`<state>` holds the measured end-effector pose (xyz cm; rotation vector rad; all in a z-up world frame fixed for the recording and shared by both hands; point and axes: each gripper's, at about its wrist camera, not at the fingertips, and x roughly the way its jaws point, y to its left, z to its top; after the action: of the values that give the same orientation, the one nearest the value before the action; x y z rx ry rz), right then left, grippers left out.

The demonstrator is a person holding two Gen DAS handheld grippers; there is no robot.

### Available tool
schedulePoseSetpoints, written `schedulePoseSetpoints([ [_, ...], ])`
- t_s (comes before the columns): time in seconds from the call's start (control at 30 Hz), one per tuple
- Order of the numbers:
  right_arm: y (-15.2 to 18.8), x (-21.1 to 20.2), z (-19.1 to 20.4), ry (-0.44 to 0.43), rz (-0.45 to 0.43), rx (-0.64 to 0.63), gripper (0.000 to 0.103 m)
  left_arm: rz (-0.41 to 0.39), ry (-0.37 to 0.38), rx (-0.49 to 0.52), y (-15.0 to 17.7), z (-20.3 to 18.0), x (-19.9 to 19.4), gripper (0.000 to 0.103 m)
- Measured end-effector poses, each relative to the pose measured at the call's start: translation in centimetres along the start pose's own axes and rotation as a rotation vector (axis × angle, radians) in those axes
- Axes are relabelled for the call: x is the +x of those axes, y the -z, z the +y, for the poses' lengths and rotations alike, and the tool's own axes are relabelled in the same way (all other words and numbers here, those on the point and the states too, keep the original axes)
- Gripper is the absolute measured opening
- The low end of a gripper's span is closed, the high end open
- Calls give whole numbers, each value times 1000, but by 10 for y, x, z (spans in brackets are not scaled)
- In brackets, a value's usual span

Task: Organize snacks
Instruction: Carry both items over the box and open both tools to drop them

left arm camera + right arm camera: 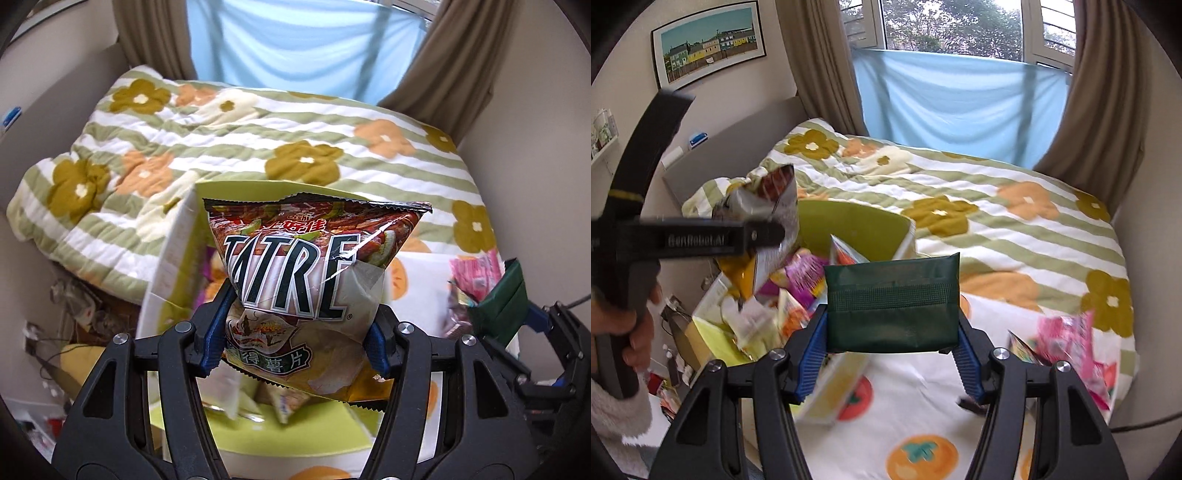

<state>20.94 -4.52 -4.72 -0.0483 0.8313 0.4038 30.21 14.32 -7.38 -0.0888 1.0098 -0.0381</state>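
the left hand-held gripper (295, 328) was clamped on a chip bag (314, 273) above the green box (857, 229), the right hand-held gripper (892, 354) squeezed a dark green packet (892, 306), and dropping both inside looked next.

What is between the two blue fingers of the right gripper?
A dark green flat packet, clamped between the fingers of the right gripper; the right wrist view shows it.
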Motion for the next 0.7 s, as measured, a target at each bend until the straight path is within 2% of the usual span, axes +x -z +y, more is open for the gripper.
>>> schedulePoseSetpoints([
  [0.27,-58,68,26,-15,28,46,57,59,2,1,-42,54,55,58],
  [0.5,-84,120,23,3,93,125,57,152,34,27,-57,66,107,59],
  [0.6,-89,138,20,11,114,160,57,174,36,51,-58,66,121,72],
  [0.63,-91,143,18,13,121,171,58,170,12,68,-58,65,124,89],
  [0.67,-92,146,17,12,126,180,58,161,-15,82,-57,65,125,99],
  [0.7,-92,147,17,11,129,184,58,144,-31,88,-56,66,125,100],
])
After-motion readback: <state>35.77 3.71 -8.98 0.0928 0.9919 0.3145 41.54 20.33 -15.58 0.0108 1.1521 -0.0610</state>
